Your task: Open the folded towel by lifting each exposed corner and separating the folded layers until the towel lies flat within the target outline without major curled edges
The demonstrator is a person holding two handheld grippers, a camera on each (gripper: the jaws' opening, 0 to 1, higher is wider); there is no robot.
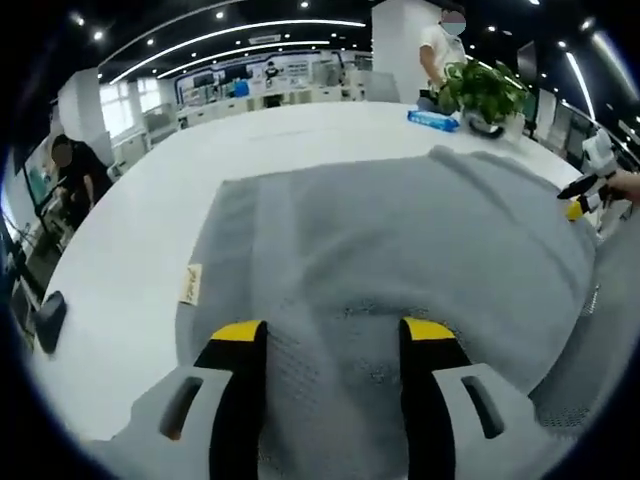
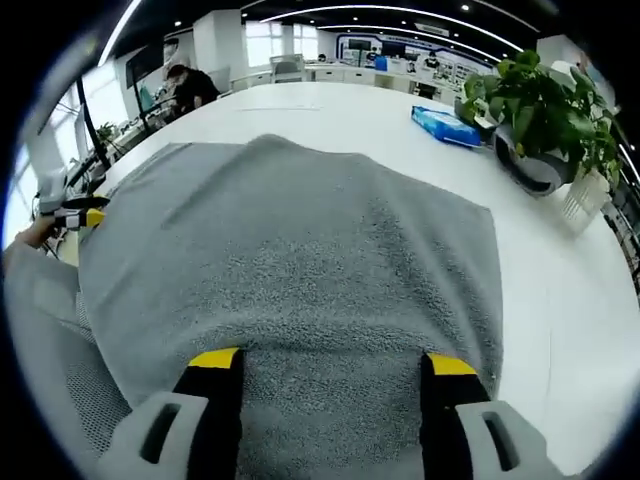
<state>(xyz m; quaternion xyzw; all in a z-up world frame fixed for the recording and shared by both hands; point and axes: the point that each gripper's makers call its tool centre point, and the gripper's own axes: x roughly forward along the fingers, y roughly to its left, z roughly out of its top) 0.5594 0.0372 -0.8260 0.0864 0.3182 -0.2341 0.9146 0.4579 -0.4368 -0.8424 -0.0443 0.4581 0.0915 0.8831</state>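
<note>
A grey towel [image 1: 400, 250] lies spread over the white table [image 1: 130, 250], with a small tan label [image 1: 190, 283] at its left edge. My left gripper [image 1: 335, 335] is open, its yellow-tipped jaws wide apart with the towel's near part between them. At the towel's right edge my right gripper [image 1: 585, 195] comes in, held by a hand. In the right gripper view the towel [image 2: 300, 250] bulges slightly at its far edge. My right gripper [image 2: 330, 362] is open, with towel cloth between its jaws. At the far left of that view is my left gripper [image 2: 75, 215].
A potted plant [image 2: 540, 100] and a blue pack [image 2: 447, 127] stand on the table [image 2: 560, 290] beyond the towel. A dark object [image 1: 48, 318] lies at the table's left edge. One person [image 1: 75, 170] sits at the left and another [image 1: 440, 50] stands behind the plant [image 1: 483, 90].
</note>
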